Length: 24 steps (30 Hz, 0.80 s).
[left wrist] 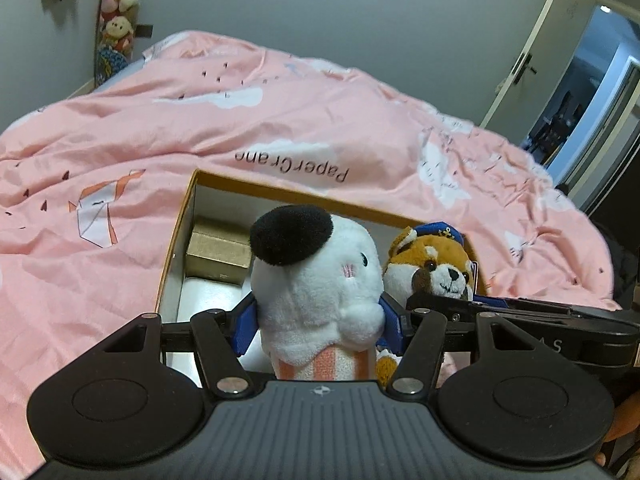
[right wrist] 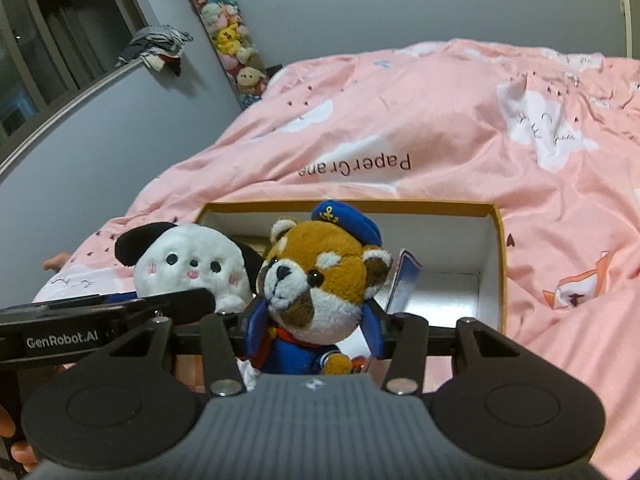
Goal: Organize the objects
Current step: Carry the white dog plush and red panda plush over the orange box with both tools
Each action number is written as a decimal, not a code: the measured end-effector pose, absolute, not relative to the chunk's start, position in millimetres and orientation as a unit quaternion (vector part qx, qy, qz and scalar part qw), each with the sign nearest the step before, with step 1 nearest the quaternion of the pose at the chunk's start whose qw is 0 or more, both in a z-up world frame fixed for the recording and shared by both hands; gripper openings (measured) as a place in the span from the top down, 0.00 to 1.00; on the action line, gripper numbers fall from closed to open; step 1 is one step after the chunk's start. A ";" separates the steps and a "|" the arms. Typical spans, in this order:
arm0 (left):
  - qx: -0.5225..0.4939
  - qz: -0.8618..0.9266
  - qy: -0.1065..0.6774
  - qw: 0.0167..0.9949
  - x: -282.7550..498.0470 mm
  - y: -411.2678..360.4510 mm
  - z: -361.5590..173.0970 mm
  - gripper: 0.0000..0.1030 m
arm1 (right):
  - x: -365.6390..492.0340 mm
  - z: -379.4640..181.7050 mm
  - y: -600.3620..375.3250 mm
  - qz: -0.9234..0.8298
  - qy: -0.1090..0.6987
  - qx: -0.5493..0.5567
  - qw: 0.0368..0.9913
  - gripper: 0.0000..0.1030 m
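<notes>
A pink duvet (left wrist: 280, 120) printed with paper cranes covers the bed and serves as the work surface. On it sits an open cardboard box (right wrist: 498, 264) with an orange rim and white inside, lid off so that things can be dropped in from above; it appears to be the place where the toys are being gathered. A small gold box (left wrist: 218, 254) already lies in its far left corner, which leaves most of the floor free.

Both plush toys hang near the box's near edge, side by side and close together. The left gripper (left wrist: 320, 316) has its blue pads pressed into the body of the white dog plush (left wrist: 320, 280) with black ears, jaws fairly wide because the toy is bulky. The right gripper (right wrist: 314, 320) is closed partway on the red panda plush (right wrist: 316, 280) in a sailor cap, gripping at the neck so the head stays upright. Its paper tag (right wrist: 404, 280) dangles to the right.
</notes>
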<state>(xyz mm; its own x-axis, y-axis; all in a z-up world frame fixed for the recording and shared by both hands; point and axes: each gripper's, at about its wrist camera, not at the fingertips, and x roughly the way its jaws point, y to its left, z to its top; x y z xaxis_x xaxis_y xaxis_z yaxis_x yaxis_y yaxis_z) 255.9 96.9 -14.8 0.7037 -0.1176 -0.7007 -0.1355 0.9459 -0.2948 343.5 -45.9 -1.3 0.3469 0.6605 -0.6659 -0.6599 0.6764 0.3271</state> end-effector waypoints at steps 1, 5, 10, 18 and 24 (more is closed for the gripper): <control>-0.164 0.005 0.392 0.905 259.9 97.8 -19.2 0.32 | 347.6 -5.6 -42.6 0.400 0.412 0.001 0.818 0.51; -0.161 0.011 0.429 0.889 272.8 101.6 -36.8 0.32 | 360.8 -23.8 -31.5 0.395 0.435 -0.005 0.809 0.51; -0.150 0.017 0.456 0.877 281.7 100.4 -56.5 0.32 | 374.4 -39.5 -25.0 0.386 0.450 -0.014 0.805 0.51; -0.141 0.023 0.460 0.876 295.9 98.0 -69.2 0.32 | 388.8 -55.3 -15.0 0.389 0.471 -0.018 0.792 0.50; -0.163 0.032 0.462 0.871 301.9 104.5 -74.7 0.31 | 393.4 -66.2 -1.7 0.377 0.480 -0.021 0.792 0.50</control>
<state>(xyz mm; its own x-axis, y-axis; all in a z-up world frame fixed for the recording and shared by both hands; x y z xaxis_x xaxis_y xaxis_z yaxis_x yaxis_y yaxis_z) 301.9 104.5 -74.7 0.5716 -0.0941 -0.8151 -0.2064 0.9450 -0.2538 393.4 -1.7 -66.2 0.2544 0.5776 -0.7757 -0.6169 0.7146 0.3297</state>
